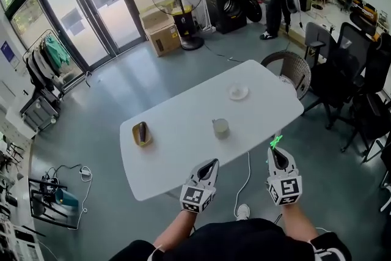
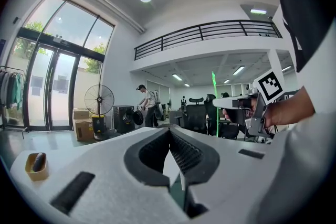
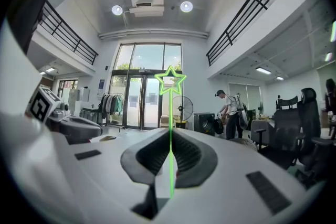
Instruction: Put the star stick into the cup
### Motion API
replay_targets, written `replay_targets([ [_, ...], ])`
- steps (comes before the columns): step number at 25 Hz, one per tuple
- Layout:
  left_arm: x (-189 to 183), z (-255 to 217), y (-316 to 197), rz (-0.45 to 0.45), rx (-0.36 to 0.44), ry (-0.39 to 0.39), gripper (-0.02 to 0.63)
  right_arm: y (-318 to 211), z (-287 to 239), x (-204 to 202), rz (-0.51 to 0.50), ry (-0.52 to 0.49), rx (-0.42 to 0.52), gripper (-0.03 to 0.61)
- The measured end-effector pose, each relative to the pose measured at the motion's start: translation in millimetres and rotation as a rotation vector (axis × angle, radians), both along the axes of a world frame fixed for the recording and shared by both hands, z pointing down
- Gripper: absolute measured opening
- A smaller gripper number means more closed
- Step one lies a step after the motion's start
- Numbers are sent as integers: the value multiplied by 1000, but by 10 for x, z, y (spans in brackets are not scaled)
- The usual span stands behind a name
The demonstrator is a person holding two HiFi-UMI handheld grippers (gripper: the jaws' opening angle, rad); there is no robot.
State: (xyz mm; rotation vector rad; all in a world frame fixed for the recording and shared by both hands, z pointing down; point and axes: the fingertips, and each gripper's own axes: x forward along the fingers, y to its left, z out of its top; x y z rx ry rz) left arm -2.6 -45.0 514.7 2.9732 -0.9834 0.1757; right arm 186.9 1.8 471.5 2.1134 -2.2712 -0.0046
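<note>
- Right tool (image 1: 277,154) is clamping the thin green star-tipped stick (image 3: 170,128) upright, star pointing up.
- Left tool (image 1: 210,165) is hanging closed, empty.
- Pale round cup (image 1: 220,128) is standing near the white counter's (image 1: 177,159) near edge.

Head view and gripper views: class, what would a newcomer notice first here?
The bright green star stick stands upright, clamped in the right gripper by the near edge of the white table. The cup sits near the table's middle, ahead of both grippers. The left gripper is shut on nothing.
</note>
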Motion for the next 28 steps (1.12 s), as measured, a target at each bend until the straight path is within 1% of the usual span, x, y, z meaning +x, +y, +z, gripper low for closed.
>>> replay_targets([
  [5,263,-23,-259,-27,-3,1,12,-299,-112,278,-30,4,21,12],
  [7,380,-57,-346,-39,-5,16,12,-423,-146,380,-44,7,29,12],
  [11,528,-144,-422,-47,-7,44,12,-627,-281,445,-68,14,63,12],
  [13,560,-151,-469,-48,1,31,12,-719,-345,452,-77,16,83,12],
  [16,556,-141,-573,-53,13,-5,12,-876,-355,444,-91,23,94,12],
  [18,537,-128,-664,-55,15,-13,12,-1001,-356,415,-102,29,99,12],
  [23,448,-145,-1014,-73,17,-15,12,-1355,-399,303,-121,39,116,12],
  [28,296,-80,-1497,-91,-2,10,12,-1786,-420,165,-125,34,111,12],
])
